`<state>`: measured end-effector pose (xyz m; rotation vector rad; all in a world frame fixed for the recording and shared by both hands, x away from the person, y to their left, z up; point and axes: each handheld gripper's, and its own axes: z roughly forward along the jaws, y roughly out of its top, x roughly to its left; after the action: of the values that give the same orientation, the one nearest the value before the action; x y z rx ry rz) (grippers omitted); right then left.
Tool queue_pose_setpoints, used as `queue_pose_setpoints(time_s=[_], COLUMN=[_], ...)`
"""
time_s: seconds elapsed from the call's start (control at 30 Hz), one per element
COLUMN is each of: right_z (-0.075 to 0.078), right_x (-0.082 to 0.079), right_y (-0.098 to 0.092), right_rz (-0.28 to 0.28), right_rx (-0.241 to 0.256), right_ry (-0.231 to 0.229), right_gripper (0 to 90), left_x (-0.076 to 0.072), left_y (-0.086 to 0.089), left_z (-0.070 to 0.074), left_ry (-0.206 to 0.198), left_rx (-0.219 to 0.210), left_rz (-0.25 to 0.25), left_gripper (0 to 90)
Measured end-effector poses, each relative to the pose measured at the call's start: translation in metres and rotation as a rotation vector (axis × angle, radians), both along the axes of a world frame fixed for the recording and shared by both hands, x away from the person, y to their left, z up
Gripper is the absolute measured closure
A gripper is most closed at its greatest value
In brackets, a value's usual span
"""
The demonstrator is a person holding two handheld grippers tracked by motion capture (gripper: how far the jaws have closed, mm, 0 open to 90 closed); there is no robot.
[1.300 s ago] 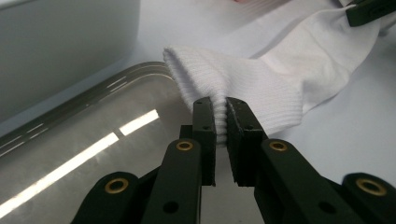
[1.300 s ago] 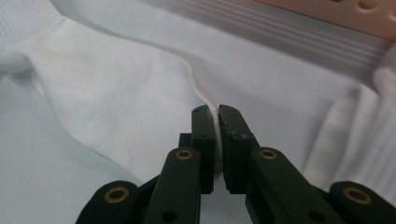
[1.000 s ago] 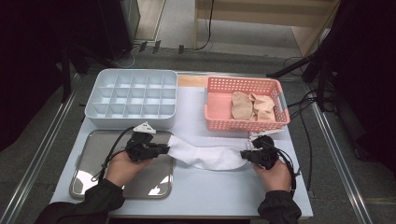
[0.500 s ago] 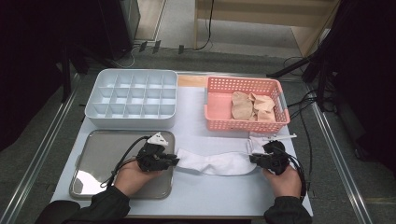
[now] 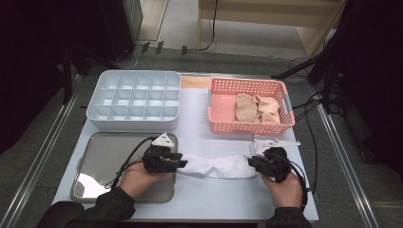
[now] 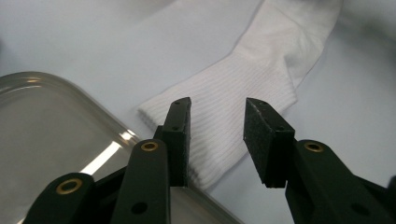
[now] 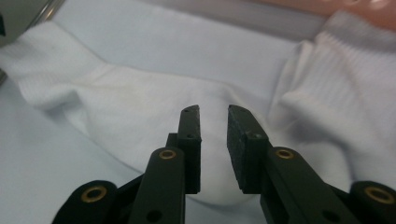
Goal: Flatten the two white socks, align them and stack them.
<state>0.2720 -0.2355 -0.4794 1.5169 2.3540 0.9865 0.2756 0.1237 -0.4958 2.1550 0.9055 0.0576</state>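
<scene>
we have the sock [image 5: 217, 167] laid flat on the table between tray [image 5: 95, 161] and basket [image 5: 223, 127], both the left gripper [image 5: 179, 161] and right gripper [image 5: 252, 163] released over its ends, so next we probably regrip to fold it.

Bare table [image 5: 228, 194] runs along the near edge below the white sock [image 5: 216, 166]. The steel tray [image 5: 102, 161] fills the near left corner. The compartment box [image 5: 135, 99] and pink basket [image 5: 249, 107] block the far edge, a narrow lane between them.
</scene>
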Motion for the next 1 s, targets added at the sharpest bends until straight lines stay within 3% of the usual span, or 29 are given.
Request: queue_pose_setpoints(time_s=[0.17,0.37,0.43,0.57,0.67,0.77,0.87,1.0], right_z=[-0.013,-0.027,-0.03,-0.033,-0.034,-0.034,-0.032,-0.031], right_x=[-0.004,-0.009,-0.012,-0.018,-0.022,-0.022,-0.02,-0.018], right_y=[0.005,0.003,0.005,0.008,0.013,0.014,0.013,0.011], right_rz=[0.027,0.029,0.063,0.057,0.073,0.06,0.037,0.019], right_rx=[-0.01,-0.019,-0.03,-0.043,-0.105,-0.137,-0.131,-0.101], right_ry=[0.039,0.047,0.008,-0.032,-0.076,-0.079,-0.047,-0.01], right_gripper=[74.8,66.0,63.3,61.8,65.0,73.6,89.0,90.0], left_x=[0.001,0.002,0.002,0.002,0.002,-0.001,-0.003,0.001], left_y=[-0.009,-0.02,-0.023,-0.023,-0.021,-0.022,-0.022,-0.018], left_z=[-0.008,-0.018,-0.021,-0.022,-0.023,-0.024,-0.025,-0.026], left_ry=[0.015,0.015,0.028,0.03,0.026,-0.001,-0.007,0.014], left_rx=[0.004,0.057,0.057,0.052,0.043,0.055,0.059,0.048], left_rz=[-0.021,-0.046,-0.042,-0.04,-0.027,-0.02,-0.01,0.0], left_gripper=[60.1,58.1,57.6,56.8,61.1,64.9,70.0,84.9])
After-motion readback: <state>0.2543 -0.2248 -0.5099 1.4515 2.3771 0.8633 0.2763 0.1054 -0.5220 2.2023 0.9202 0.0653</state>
